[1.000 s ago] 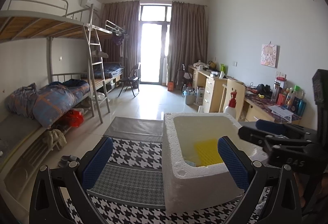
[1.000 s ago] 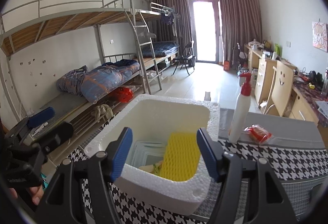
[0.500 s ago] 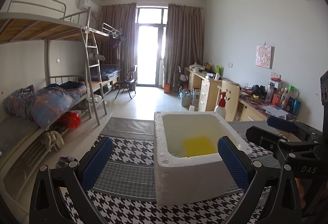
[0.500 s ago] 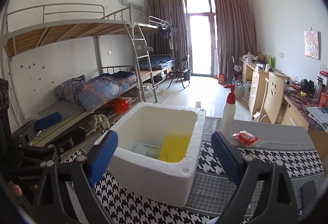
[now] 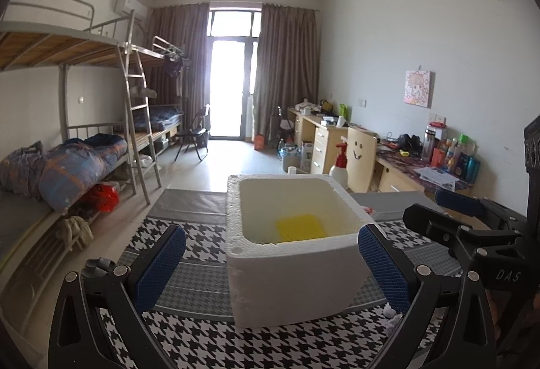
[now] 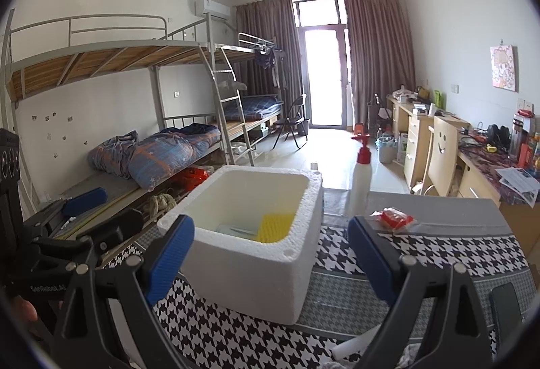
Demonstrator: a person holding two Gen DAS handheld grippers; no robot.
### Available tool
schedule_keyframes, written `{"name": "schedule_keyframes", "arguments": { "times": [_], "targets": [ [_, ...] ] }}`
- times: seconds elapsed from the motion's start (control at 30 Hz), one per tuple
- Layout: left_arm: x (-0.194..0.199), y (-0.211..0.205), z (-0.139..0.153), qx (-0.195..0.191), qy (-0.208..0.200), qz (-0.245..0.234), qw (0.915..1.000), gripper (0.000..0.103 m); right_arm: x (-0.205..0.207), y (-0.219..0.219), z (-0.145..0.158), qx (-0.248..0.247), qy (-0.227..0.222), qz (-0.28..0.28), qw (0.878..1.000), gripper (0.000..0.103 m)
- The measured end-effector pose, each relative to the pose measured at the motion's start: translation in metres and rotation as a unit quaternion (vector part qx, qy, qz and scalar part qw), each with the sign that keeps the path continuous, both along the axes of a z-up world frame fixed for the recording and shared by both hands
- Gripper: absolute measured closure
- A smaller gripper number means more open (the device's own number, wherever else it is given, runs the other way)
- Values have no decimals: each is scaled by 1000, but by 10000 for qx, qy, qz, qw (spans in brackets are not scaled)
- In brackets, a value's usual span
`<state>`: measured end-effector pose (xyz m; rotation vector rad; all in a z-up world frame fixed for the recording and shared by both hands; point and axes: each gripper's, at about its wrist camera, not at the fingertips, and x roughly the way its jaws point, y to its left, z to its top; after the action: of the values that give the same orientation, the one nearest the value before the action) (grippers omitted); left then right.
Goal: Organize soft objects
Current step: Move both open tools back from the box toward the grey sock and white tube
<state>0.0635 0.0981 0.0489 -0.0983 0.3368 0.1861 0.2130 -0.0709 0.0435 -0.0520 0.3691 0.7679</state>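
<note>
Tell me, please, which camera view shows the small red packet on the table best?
The right wrist view: the red packet lies in full sight on the grey strip, beside the spray bottle. In the left wrist view the foam box hides nearly all; only a reddish scrap shows at its right rim.

A white foam box (image 6: 256, 244) stands on the houndstooth-clothed desk (image 6: 455, 254). In it lies a yellow ridged sponge (image 6: 273, 227), right of a clear flat packet (image 6: 236, 230). Behind the box to its right stands a red-capped white spray bottle (image 6: 360, 180), with a red wrapped packet (image 6: 395, 218) further right.
</note>
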Motion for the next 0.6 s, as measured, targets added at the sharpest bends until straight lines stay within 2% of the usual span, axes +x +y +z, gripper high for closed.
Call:
{"name": "schedule_keyframes", "arguments": {
  "times": [0.43,0.6],
  "targets": [
    [0,-11,-5,31,-117,-252,9996,1,-7,-15,-11,115,36,-211,9997,8],
    [3,-17,-12,24,-37,-324,9995,1,-8,-21,-18,104,71,-300,9995,8]
  ]
}}
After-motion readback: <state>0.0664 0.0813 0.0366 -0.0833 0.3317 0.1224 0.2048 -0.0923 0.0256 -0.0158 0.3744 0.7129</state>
